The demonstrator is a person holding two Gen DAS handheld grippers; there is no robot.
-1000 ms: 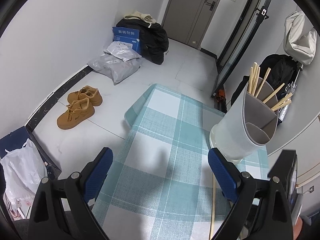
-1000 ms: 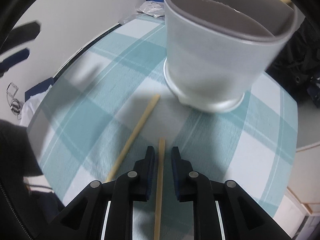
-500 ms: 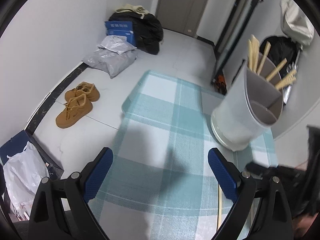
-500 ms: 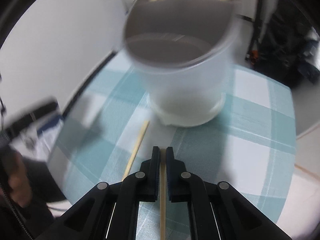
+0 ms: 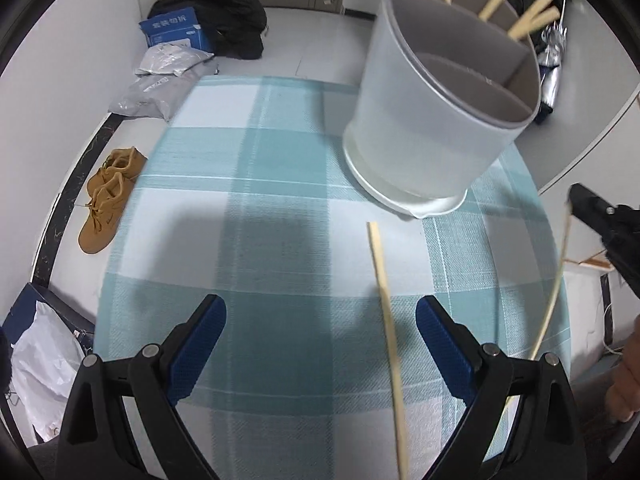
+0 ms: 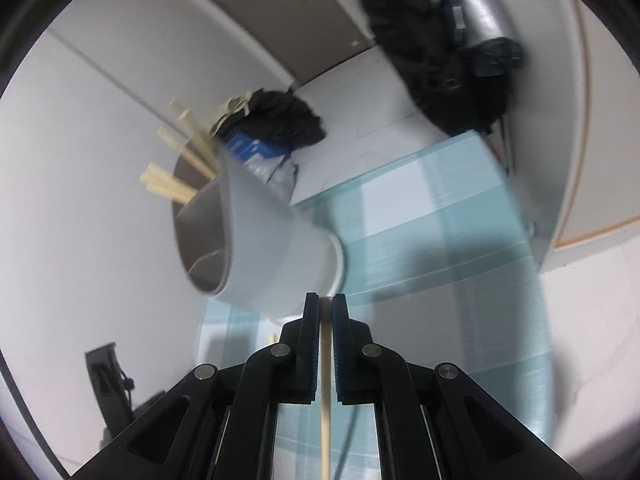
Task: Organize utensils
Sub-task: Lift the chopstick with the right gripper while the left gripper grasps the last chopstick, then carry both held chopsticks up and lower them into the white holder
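Note:
A white utensil holder point(image 5: 436, 120) with a grey divided inside stands on the teal checked tablecloth point(image 5: 280, 208) and holds several wooden chopsticks point(image 5: 520, 20) in its far compartment. One loose chopstick point(image 5: 384, 304) lies on the cloth in front of it, between my left gripper's fingers. My left gripper point(image 5: 320, 328) is open and empty. My right gripper point(image 6: 326, 308) is shut on a chopstick point(image 6: 325, 400) and holds it lifted off the table, tilted; it also shows at the right of the left wrist view point(image 5: 554, 292). The holder point(image 6: 260, 240) appears rolled sideways in the right wrist view.
The table's left edge drops to a white floor with brown shoes point(image 5: 108, 200), grey parcels point(image 5: 160, 84), a blue box point(image 5: 172, 32) and black bags point(image 5: 236, 16). A white plastic bag point(image 5: 40, 368) lies at the lower left. A wall stands right of the table.
My right gripper closed on the chopstick and lifted it off the cloth, rolling sideways. My left gripper moved forward and right toward the holder and the loose chopstick.

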